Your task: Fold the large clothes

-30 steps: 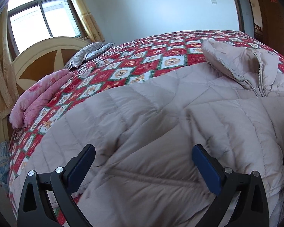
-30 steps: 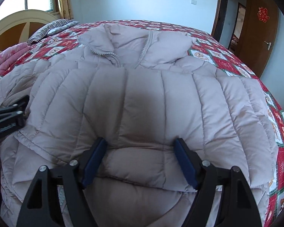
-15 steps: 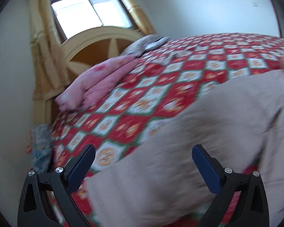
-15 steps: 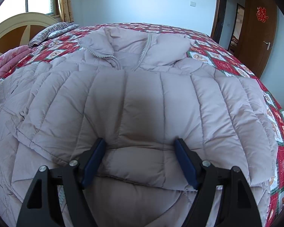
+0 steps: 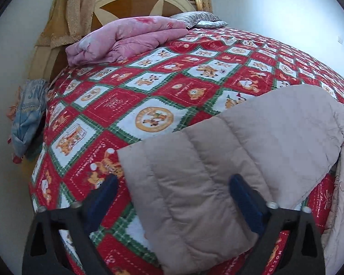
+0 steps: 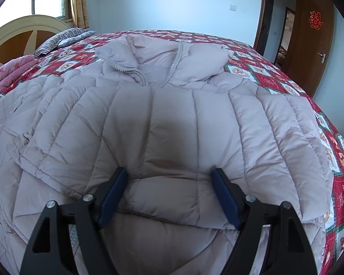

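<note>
The padded jacket (image 6: 172,119) lies flat on the bed (image 5: 172,87), collar at the far end, hem near, so its long axis runs near to far. Its left sleeve (image 5: 217,160) stretches out sideways, the cuff end lying between the wide-open jaws of the left gripper (image 5: 172,197), which is the nearer tool to it. The right gripper (image 6: 169,194), jaws also open and holding nothing, sits over the folded right sleeve.
</note>
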A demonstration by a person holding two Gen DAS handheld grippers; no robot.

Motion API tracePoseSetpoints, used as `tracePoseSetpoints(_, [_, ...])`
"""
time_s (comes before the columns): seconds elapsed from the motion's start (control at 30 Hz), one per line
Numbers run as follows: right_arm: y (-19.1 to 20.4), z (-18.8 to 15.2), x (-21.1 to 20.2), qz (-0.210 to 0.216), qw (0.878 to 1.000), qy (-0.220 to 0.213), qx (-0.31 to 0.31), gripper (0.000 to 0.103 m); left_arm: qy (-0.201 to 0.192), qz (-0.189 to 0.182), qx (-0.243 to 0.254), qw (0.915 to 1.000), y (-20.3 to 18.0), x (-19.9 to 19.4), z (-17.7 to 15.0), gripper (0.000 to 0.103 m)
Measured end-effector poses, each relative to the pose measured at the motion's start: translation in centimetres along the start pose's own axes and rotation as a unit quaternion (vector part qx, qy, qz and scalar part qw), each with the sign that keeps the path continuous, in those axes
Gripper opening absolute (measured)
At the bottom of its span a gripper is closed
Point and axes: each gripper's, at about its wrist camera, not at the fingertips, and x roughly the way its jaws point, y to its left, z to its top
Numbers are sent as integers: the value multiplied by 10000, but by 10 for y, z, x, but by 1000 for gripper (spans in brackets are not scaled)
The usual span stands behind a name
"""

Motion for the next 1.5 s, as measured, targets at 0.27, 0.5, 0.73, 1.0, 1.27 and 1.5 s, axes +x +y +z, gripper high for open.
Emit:
tracePoseSetpoints(0.27, [-3, 0, -4, 62, 10000, -10, 22, 81, -525, 311, 644, 9961, -23, -26, 11, 6])
tracePoseSetpoints(0.5, [-13, -3, -39, -72, 9991, -238, -348, 81, -1733, 687, 1069, 9766, -49, -105, 58, 6])
tracePoseSetpoints(0.73, [-39, -10, -53, -261, 9988, -315, -270, 81, -2612, -266, 1733, 9492, -135, -190, 77, 5])
tracePoseSetpoints(1.0, [-65, -26, -60, -270, 9992, -275, -81, 81, -2671, -1154, 2940, 9104, -280, -215, 33, 5])
tracePoseSetpoints(1.27, [-92, -46, -49, -198, 9990, -213, 337, 82, -2408, -1834, 3485, 8871, -375, -217, -21, 5])
tracePoseSetpoints(1.5, [-91, -52, -45, -199, 9990, -231, 338, 87, -2250, -2288, 3558, 8777, -413, -217, -41, 9])
